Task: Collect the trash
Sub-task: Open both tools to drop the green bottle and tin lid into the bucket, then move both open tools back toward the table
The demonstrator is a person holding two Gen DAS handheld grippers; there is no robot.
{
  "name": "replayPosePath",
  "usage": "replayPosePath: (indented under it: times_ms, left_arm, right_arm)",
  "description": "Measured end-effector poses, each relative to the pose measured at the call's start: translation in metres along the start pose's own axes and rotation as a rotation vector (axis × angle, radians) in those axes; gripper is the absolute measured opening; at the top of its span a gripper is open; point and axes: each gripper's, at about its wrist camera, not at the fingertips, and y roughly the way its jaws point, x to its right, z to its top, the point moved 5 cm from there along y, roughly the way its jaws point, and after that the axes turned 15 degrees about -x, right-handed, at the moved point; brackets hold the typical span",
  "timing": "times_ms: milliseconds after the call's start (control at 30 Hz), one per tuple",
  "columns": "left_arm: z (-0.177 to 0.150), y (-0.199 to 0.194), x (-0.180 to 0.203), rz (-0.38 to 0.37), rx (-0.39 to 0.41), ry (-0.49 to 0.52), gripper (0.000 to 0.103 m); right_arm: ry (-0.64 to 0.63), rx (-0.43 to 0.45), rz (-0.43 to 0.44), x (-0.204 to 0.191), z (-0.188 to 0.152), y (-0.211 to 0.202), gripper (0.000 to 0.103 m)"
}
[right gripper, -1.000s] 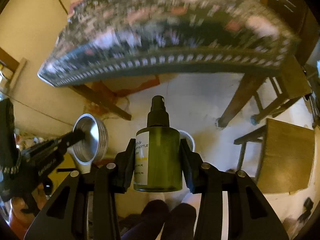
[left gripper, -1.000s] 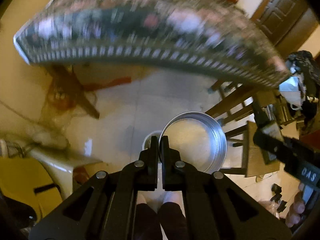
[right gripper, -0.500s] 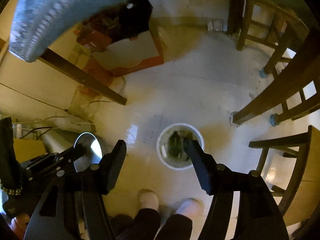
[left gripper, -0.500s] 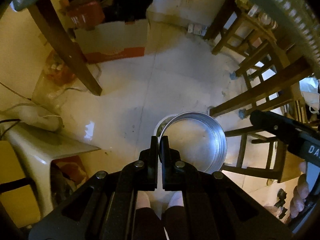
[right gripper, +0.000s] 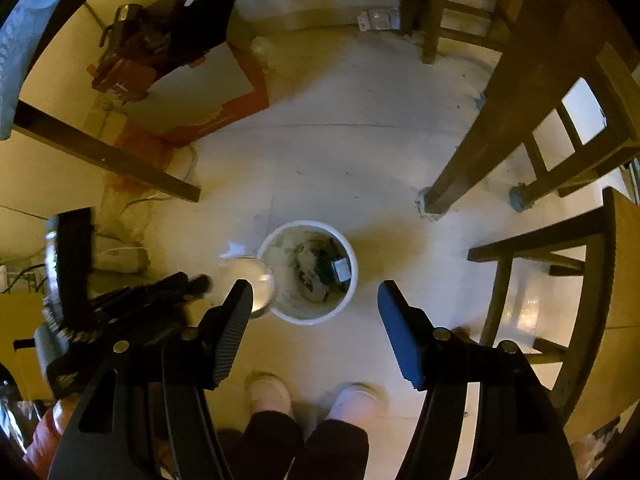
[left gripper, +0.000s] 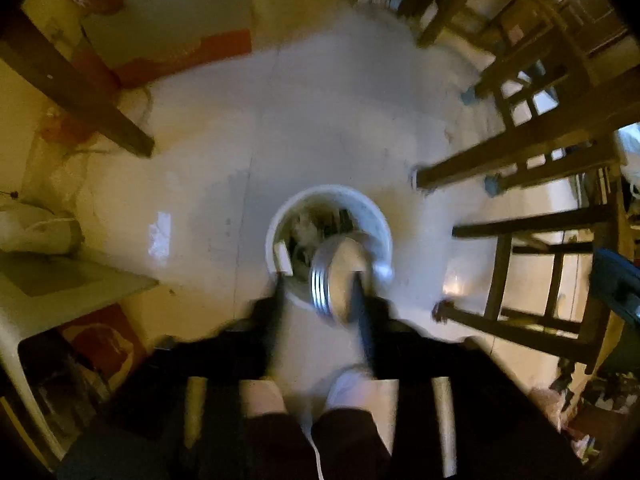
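The tin [left gripper: 340,276] could miss the bin [left gripper: 276,248]: in the left wrist view it is blurred and tilted on edge over the bin's near rim, half above the opening and half above the floor [left gripper: 320,120] on the person's side; I judge that if it comes free here it may strike the rim and bounce or roll off across the floor toward the chair legs [left gripper: 520,160]; the same knock could tip the bin, which looks light and already holds rubbish.

The left tongs [left gripper: 318,292] are opening; the tin sits between the two fingers, close against the right-hand one, with a clear gap to the left-hand one, so it looks released or about to be; whether that right finger touches it, the blur hides.

The right tongs [right gripper: 316,296] stand wide apart and hold nothing; the bin lies just beyond their tips and between them in the right wrist view, and a dark bottle [right gripper: 336,264] lies inside it among the rubbish; in that view the tin [right gripper: 256,284] shows at the bin's left rim.
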Motion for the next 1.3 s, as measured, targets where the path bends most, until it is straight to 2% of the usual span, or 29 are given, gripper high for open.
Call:
replayPosePath:
  times_ms: [200, 400, 733, 867, 967, 1200, 1300]
  left_arm:
    - [-0.008, -0.021, 0.008, 0.041, 0.006, 0.078, 0.038]
    - [-0.020, -0.087, 0.013, 0.037, 0.067, 0.108, 0.038]
    - [-0.063, -0.243, 0.019, -0.006, 0.220, 0.122, 0.038]
    - [-0.081, -0.311, 0.020, -0.072, 0.288, 0.104, 0.038]
    - [-0.096, -0.364, 0.019, -0.119, 0.362, 0.094, 0.038]
    - [-0.131, -0.466, 0.018, -0.117, 0.515, 0.142, 0.038]
    - [-0.148, -0.509, 0.017, -0.143, 0.583, 0.165, 0.038]
  right_arm:
    - [0.007, 0.008, 0.032, -0.006, -0.004, -0.017, 0.061]
    - [-0.017, 0.048, 0.026, -0.024, -0.007, -0.056, 0.061]
    - [-0.050, 0.167, 0.017, -0.069, -0.028, -0.174, 0.061]
    - [-0.059, 0.218, 0.014, -0.087, -0.042, -0.225, 0.061]
    - [-0.067, 0.262, 0.017, -0.101, -0.053, -0.262, 0.061]
    - [-0.087, 0.393, 0.015, -0.135, -0.078, -0.350, 0.061]
    - [-0.087, 0.459, 0.022, -0.150, -0.089, -0.387, 0.061]
